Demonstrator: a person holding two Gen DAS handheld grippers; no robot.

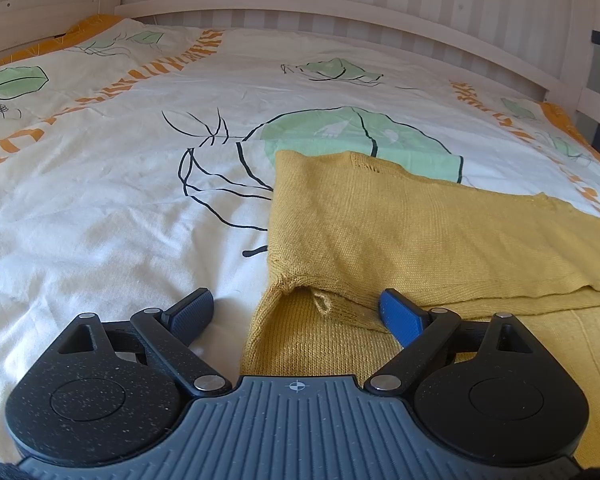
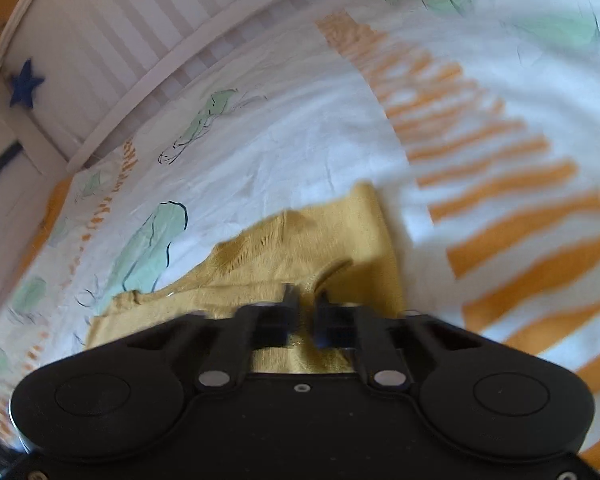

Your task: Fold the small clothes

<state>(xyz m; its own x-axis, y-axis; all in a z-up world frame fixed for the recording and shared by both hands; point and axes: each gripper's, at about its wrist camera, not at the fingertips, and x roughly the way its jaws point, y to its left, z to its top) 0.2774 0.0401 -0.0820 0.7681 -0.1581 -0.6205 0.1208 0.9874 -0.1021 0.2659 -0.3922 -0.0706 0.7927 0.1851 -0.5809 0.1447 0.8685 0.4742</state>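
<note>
A mustard-yellow knitted garment lies on the bed, partly folded, with one layer laid over another. My left gripper is open, low over the garment's near left corner, one finger over the sheet and one over the knit. In the blurred right wrist view my right gripper is shut on an edge of the same yellow garment and holds it lifted above the bed.
The bed is covered by a white duvet with green leaves and orange stripes. A white slatted bed rail runs along the far side. A blue star hangs on the rail.
</note>
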